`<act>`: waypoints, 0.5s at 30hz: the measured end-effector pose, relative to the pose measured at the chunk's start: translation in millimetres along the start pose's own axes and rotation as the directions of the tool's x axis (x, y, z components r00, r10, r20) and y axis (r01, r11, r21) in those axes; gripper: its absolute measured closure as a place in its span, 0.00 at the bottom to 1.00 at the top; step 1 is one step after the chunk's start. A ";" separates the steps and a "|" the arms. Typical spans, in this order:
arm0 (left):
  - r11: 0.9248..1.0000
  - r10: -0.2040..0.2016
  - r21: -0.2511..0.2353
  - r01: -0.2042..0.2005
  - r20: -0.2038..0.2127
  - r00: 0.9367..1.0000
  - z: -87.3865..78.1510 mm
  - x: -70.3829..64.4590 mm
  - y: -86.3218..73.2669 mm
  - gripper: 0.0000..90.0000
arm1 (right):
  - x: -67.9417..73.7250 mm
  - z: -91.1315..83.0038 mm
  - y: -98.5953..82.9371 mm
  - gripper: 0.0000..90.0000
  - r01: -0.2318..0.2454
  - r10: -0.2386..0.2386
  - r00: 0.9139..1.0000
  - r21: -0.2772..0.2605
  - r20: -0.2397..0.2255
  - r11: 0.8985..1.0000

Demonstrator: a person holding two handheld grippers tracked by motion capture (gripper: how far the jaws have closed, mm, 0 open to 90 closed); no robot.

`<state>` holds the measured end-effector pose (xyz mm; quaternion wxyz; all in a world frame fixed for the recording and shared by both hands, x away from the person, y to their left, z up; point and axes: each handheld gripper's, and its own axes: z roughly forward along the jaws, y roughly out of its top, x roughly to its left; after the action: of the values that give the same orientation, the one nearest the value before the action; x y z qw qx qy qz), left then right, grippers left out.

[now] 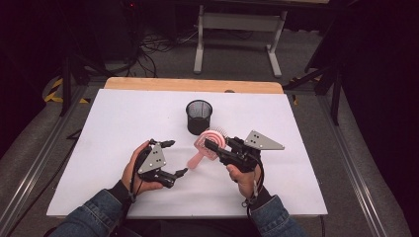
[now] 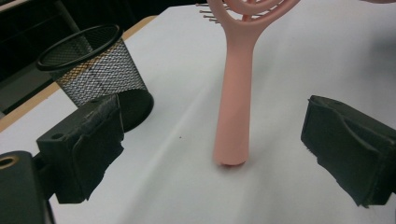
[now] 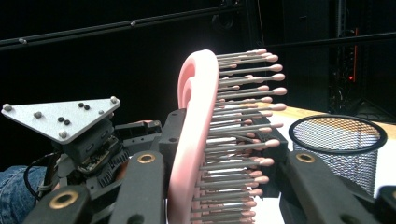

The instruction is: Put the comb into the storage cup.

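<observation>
No readable text, label, brand, number or sign appears anywhere: the white rectangular table top [image 1: 123, 128], the black wire-mesh cup [image 1: 198, 116], the pink plastic hairbrush [image 2: 232, 93] and the grey three-cornered metal plate [image 3: 63, 116] all carry no writing

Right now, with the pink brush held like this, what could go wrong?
The right gripper clamps the pink plastic hairbrush across its bristled head, so it may twist or slip. The open left gripper flanks the handle without touching; closing off-centre could knock it. The black mesh cup stands close and could tip.
</observation>
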<state>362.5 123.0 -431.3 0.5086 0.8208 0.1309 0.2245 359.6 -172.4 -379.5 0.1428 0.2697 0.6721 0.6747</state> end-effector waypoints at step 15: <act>0.999 -0.027 -0.021 0.027 -0.020 0.999 -26.1 13.9 -13.0 0.07 | -4.2 -7.6 4.5 0.71 0.019 -0.018 0.999 -0.010 0.041 1.000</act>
<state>361.6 155.3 -429.6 0.5186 0.8115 0.1448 0.2272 359.6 -181.2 -375.5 0.1641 0.2763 0.6680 0.6712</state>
